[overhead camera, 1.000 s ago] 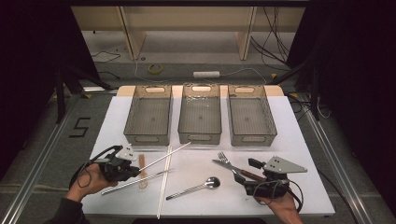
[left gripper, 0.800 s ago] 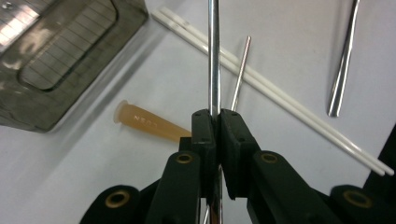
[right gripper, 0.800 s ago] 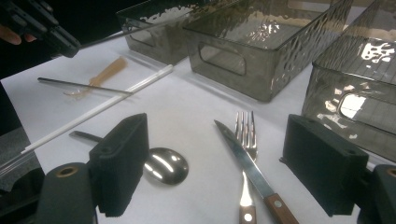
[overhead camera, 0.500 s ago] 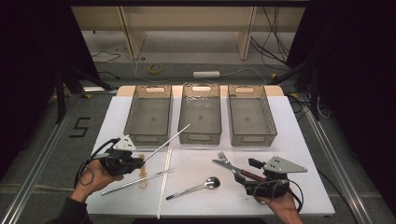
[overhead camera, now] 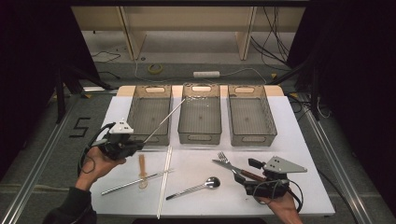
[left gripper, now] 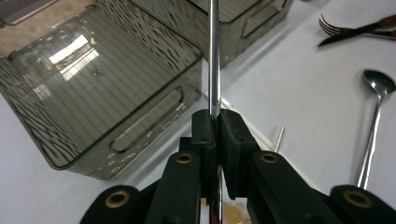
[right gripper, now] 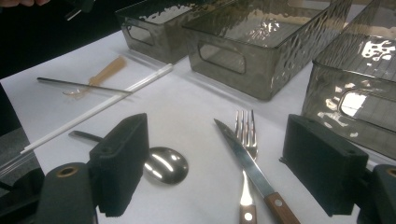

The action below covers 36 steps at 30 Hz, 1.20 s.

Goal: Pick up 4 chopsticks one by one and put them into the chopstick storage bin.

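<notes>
The left gripper [overhead camera: 133, 145], at the left of the high view, pinches a thin metal rod [overhead camera: 163, 122] near its lower end; in the left gripper view the jaws are pressed together on the rod [left gripper: 214, 56], which runs straight up the middle of the frame. In the high view the rod slants up and right, over the left bin [overhead camera: 149, 114], with its far tip at the near-left corner region of the middle bin [overhead camera: 201, 116]. The step looks like sorting this rod into a bin. To do it well, I would keep the pinch firm, since a rod held by one end wants to pivot and droop. Turn the wrist so the rod lines up with the bin's long side, because it looks too long to go in crosswise. Lower the far tip onto the bin floor first, then let the held end down inside the near wall before releasing. The right gripper [overhead camera: 254, 179], at the lower right, rests with its jaws spread wide, the knife [right gripper: 247, 163] and fork [right gripper: 245, 140] lying between them untouched; it can wait there.
</notes>
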Tool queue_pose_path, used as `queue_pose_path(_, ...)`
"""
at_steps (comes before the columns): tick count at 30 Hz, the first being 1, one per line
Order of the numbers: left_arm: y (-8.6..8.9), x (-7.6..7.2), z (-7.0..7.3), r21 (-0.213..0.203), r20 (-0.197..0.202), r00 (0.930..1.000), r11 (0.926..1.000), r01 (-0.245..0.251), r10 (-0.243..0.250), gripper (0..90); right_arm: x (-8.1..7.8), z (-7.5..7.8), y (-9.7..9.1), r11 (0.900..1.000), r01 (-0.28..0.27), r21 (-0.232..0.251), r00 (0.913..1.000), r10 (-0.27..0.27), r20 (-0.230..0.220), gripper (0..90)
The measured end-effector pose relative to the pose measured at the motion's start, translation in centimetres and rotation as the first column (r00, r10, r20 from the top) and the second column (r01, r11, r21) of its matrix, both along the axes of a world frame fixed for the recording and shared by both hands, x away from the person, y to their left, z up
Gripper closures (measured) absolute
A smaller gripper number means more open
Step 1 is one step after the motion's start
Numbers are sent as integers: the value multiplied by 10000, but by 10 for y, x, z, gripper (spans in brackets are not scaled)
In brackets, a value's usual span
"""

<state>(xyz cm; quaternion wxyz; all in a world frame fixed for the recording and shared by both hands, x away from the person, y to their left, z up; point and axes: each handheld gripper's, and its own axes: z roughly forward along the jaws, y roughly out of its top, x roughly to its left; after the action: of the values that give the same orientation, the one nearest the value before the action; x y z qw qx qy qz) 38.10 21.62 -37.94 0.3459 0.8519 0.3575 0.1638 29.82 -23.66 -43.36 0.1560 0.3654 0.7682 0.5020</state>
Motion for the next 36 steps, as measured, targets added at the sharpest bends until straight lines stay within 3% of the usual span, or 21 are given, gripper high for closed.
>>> queue_pose_path(20, 5, 40, -2, -439, 362, 9923, 9921, -1172, 1188, 841, 0, 0, 0, 10000, 16, -15, 10000, -16, 15, 236)
queue_pose_path(30, 12, 59, -7, -583, 598, 9808, 9816, -1819, 1854, 841, 1, 0, -1, 10000, 62, 9, 10000, -62, -5, 236)
queue_pose_path(36, 17, 72, -12, -659, 504, 9739, 9738, -2177, 2211, 840, 1, 0, 0, 10000, 49, -6, 10000, -49, -13, 236)
